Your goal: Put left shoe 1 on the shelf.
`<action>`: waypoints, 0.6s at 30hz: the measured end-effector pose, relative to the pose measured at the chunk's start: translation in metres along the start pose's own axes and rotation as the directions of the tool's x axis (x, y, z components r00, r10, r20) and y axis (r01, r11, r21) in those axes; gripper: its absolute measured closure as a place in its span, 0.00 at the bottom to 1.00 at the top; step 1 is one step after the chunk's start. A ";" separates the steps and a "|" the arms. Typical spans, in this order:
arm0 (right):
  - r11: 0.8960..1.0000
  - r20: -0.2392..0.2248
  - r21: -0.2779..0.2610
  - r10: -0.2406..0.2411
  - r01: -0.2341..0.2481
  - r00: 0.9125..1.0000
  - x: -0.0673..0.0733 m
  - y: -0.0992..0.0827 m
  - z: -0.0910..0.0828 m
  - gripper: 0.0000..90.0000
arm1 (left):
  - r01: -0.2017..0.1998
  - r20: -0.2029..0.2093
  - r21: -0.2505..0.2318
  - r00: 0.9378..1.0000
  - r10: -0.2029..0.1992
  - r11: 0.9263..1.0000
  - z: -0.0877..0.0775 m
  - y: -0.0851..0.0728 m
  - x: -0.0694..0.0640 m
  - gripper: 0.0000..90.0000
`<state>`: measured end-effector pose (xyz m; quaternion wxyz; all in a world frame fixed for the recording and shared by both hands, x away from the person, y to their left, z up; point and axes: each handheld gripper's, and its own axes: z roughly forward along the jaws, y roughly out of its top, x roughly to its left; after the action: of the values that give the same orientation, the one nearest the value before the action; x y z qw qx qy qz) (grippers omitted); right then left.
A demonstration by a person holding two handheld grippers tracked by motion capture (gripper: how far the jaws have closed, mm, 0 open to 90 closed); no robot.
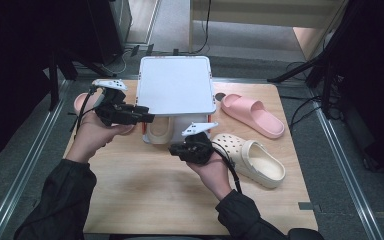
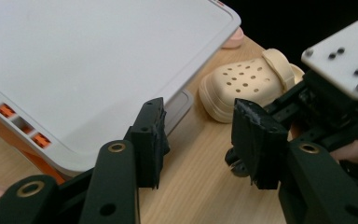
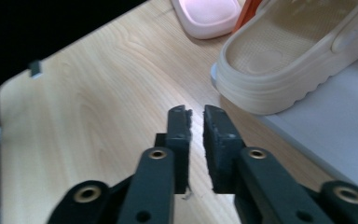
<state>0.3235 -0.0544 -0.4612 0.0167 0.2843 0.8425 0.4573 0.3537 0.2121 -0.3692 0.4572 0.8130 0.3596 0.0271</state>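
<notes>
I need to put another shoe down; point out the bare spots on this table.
The light wooden table is bare along its near edge, between the person's two sleeves, and at the near right corner beyond the cream perforated clog. It is crowded around the white two-tier rack, the pink slide sandal and that clog.

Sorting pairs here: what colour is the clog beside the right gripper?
Cream, with round holes; the clog shows best in the high view.

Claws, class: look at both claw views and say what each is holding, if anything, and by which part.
Nothing is held. The left claw stands open over bare table; the right claw has an empty narrow gap.
</notes>
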 end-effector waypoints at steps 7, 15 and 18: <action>0.999 -0.029 0.007 -0.037 0.037 0.999 0.000 -0.010 -0.016 0.77 | 0.007 -0.017 0.005 1.000 -0.007 1.000 0.001 -0.014 -0.005 0.54; 0.997 -0.057 0.010 -0.081 0.082 0.995 -0.007 -0.023 -0.037 0.66 | 0.040 -0.049 -0.021 0.998 -0.041 0.999 0.004 -0.035 -0.014 0.49; 0.996 -0.067 -0.004 -0.084 0.084 0.994 -0.012 -0.027 -0.053 0.66 | 0.032 -0.059 -0.016 0.998 -0.033 0.999 0.004 -0.044 -0.019 0.49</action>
<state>0.3060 -0.1121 -0.4550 0.0077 0.2329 0.8534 0.4662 0.3163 0.2115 -0.3999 0.4527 0.8025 0.3860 0.0463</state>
